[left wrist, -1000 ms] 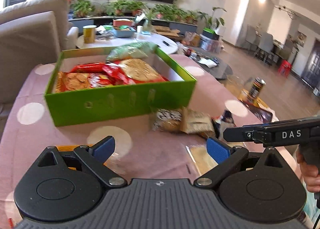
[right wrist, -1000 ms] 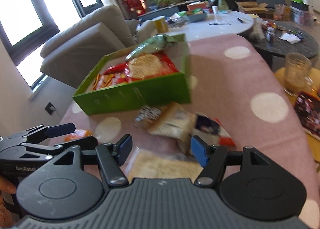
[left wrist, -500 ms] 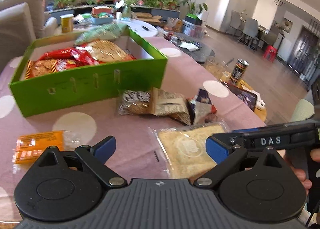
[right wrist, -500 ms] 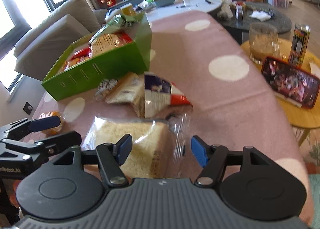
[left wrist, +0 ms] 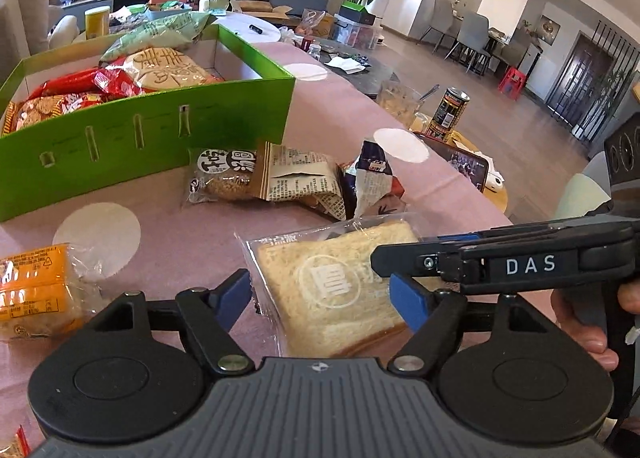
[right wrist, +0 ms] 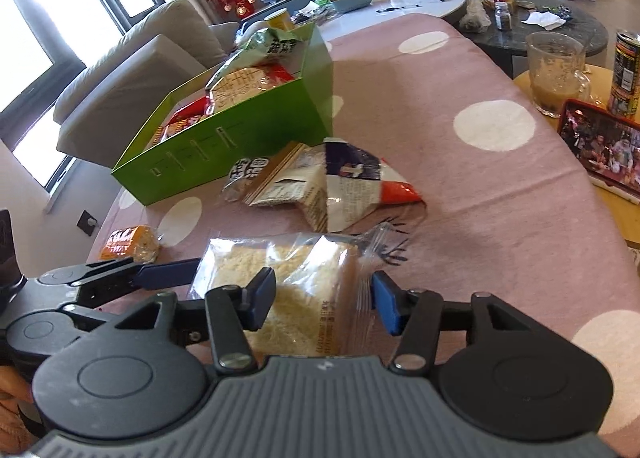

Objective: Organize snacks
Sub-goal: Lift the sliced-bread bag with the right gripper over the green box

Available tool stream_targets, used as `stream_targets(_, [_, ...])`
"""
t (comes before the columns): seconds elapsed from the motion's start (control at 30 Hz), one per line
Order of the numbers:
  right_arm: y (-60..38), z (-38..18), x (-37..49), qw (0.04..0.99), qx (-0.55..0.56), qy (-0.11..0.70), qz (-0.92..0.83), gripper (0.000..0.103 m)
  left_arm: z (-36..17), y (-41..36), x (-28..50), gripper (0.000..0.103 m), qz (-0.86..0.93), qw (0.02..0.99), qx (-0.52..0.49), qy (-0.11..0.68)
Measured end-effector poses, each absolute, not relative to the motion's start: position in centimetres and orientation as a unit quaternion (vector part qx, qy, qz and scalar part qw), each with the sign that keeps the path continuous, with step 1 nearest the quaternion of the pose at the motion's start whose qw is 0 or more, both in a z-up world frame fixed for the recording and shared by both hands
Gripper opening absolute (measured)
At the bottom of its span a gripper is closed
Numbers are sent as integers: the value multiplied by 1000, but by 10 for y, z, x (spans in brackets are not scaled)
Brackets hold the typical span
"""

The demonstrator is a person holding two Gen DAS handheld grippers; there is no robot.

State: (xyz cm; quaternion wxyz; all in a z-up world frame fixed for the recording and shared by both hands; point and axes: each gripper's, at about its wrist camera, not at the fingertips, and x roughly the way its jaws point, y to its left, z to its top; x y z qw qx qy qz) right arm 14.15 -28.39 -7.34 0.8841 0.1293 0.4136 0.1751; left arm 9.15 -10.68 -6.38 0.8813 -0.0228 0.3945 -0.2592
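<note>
Now my right gripper, jaws wide, straddles bagged bread; left gripper gapes alongside, empty. Bread soft, wrapper slippery: I'd pinch film edge, gently.

Bare tablecloth right of green box — loose packets crowd its front.

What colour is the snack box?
Bright green box, clearest in the left wrist view.

Five loose snack packets, one green box.
</note>
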Motion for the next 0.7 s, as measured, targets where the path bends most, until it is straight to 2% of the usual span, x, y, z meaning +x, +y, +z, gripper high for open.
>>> stream_targets(0.2, [-281, -68, 138, 887, 130, 406, 179, 59, -55, -108, 84, 72, -266, 884, -12, 385])
stream_targets(0.7, [-246, -13, 144, 906, 111, 329, 244, 59, 9, -74, 68, 72, -212, 935, 20, 283])
